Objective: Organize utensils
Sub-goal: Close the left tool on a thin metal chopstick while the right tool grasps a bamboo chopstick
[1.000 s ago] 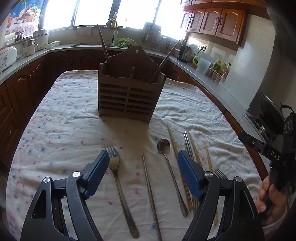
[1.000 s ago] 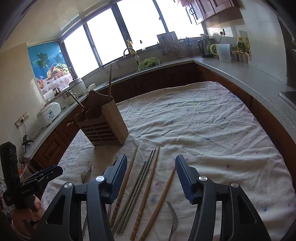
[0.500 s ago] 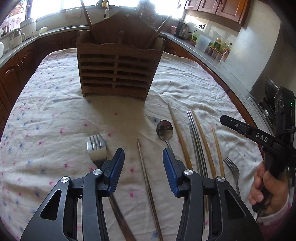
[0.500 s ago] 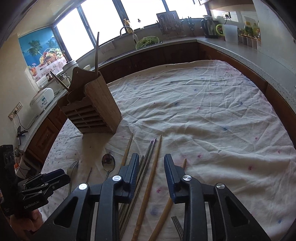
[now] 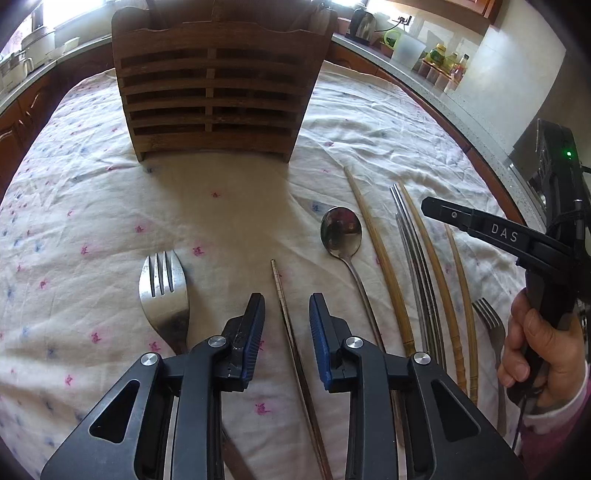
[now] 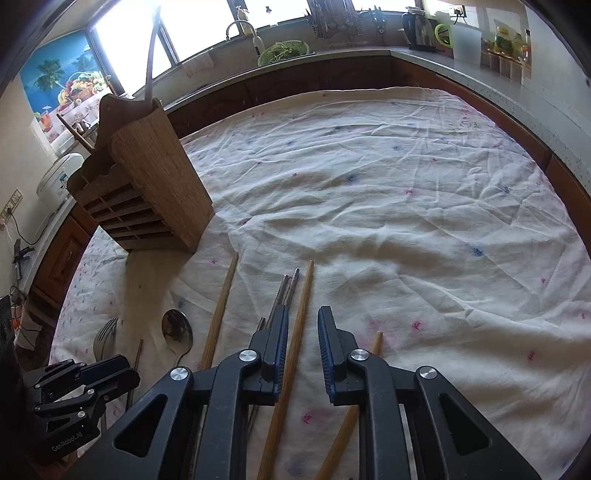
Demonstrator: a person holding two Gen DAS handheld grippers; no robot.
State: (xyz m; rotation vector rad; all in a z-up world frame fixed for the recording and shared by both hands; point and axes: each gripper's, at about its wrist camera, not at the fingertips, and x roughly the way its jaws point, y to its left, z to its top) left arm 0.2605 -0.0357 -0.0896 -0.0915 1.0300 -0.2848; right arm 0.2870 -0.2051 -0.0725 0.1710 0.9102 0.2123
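Note:
A wooden slatted utensil holder [image 5: 218, 92] stands on the flowered tablecloth [image 5: 92, 206]; it also shows in the right wrist view [image 6: 147, 199] with chopsticks standing in it. My left gripper [image 5: 287, 306] is low over the cloth, partly open, its jaws either side of a thin dark chopstick [image 5: 284, 306]. A fork [image 5: 164, 295] lies to its left, a spoon [image 5: 341, 232] to its right. My right gripper [image 6: 301, 325] is partly open around a bamboo chopstick [image 6: 301, 306], with metal chopsticks [image 6: 288, 286] just left of it.
More bamboo chopsticks [image 5: 384, 258] and a second fork [image 5: 489, 321] lie at the right of the left wrist view. Kitchen counters with a kettle [image 6: 417, 27] and jars surround the table. The cloth's far right half [image 6: 424, 184] is bare.
Both grippers have dropped lower and moved forward over the utensils, and both pairs of jaws have narrowed: the left around the dark chopstick, the right around a bamboo chopstick.

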